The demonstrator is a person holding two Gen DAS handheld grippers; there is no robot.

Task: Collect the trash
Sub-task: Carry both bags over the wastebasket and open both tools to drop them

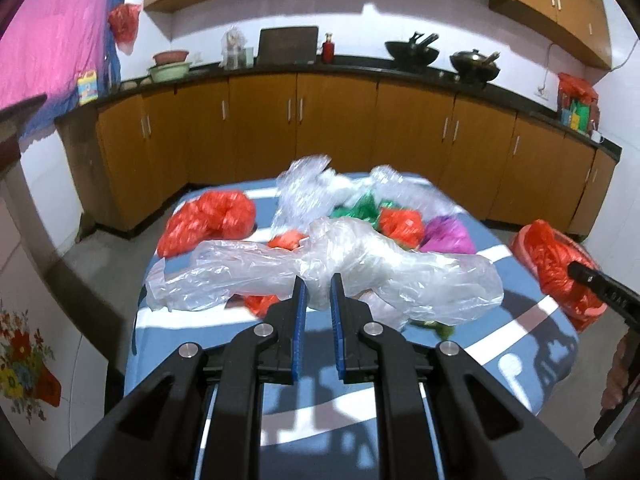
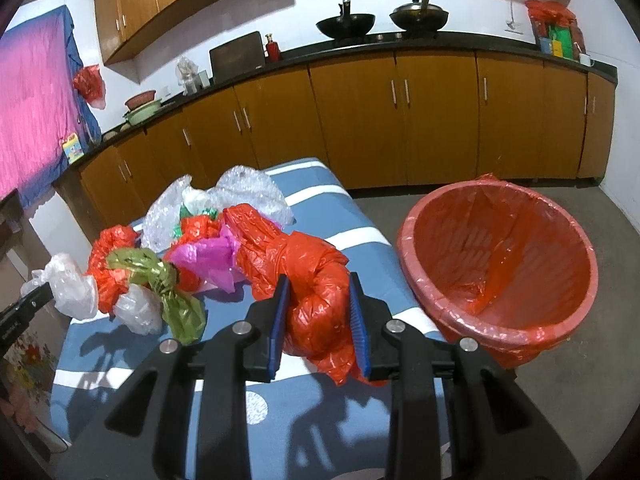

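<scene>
The left gripper [image 1: 319, 292] has its blue-padded fingers [image 1: 299, 320] drawn nearly together, pinching a fold of a crumpled clear plastic bag [image 1: 340, 268] that hangs above the blue and white striped tablecloth [image 1: 520, 320]. The right gripper [image 2: 319, 304] stands wider, its fingers [image 2: 278, 320] pressed against both flanks of a knotted orange-red plastic bag [image 2: 312, 280], which is held over the near right part of the cloth. Behind both lies a loose heap of further trash: a magenta plastic bag [image 2: 208, 256], an olive-green plastic bag [image 2: 160, 280], a sheet of clear bubble wrap [image 2: 256, 192] and more red bags. A round red basket lined with a red plastic bag [image 2: 500, 260] sits tilted just beside the table's right edge, mouth facing the right gripper. Brown cabinets [image 2: 400, 112] line the far wall.
</scene>
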